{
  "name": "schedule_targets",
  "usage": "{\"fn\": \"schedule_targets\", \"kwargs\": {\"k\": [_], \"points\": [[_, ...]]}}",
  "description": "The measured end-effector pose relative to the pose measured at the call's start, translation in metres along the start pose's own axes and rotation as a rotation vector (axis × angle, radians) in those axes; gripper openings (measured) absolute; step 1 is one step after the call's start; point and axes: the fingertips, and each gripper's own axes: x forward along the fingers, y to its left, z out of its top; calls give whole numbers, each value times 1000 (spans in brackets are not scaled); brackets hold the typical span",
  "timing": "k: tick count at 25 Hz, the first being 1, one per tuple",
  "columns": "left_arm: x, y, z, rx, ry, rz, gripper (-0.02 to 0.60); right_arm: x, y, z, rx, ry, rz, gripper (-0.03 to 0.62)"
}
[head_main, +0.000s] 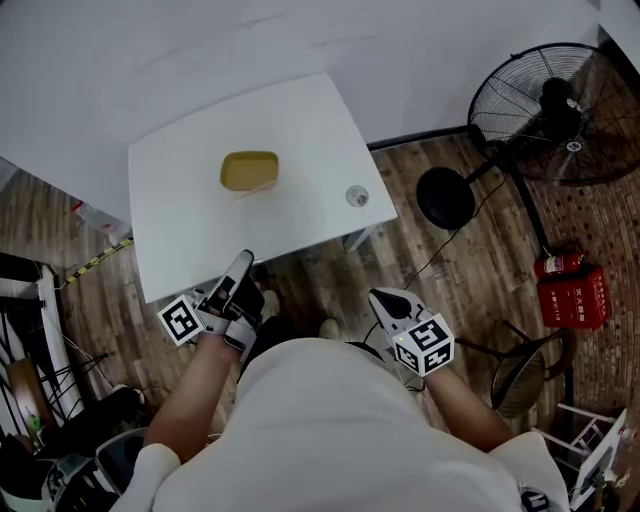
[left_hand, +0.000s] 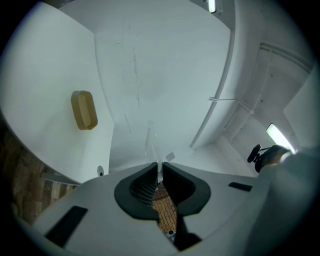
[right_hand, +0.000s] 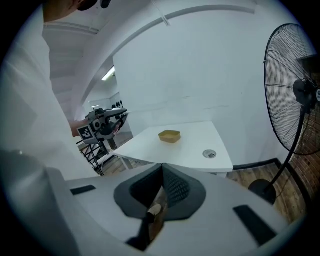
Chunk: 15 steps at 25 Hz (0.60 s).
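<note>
A white table (head_main: 190, 235) stands in front of me on a wooden floor. On it lie a shallow tan tray (head_main: 249, 170) and a small round grey piece (head_main: 357, 196). My left gripper (head_main: 243, 262) hovers over the table's near edge. Its jaws are closed, and a thin clear strip (left_hand: 153, 145) sticks out from between them. My right gripper (head_main: 383, 296) hangs over the floor to the right of the table, shut with its pads (right_hand: 172, 186) pressed together. The right gripper view shows the tan tray (right_hand: 169, 135), the round piece (right_hand: 209, 154) and the left gripper (right_hand: 102, 122) further off.
A large black floor fan (head_main: 560, 110) with a round base (head_main: 445, 197) stands right of the table. Red fire extinguishers (head_main: 570, 285) and a chair (head_main: 530, 372) sit further right. Dark racks and clutter (head_main: 25, 330) line the left. A white wall runs behind the table.
</note>
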Motion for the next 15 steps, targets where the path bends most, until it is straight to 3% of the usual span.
{"fn": "schedule_targets", "kwargs": {"k": [15], "points": [[-25,-30,-23,19,-35,-29,43,-18,10,-7,-42,-17,24,7]]}}
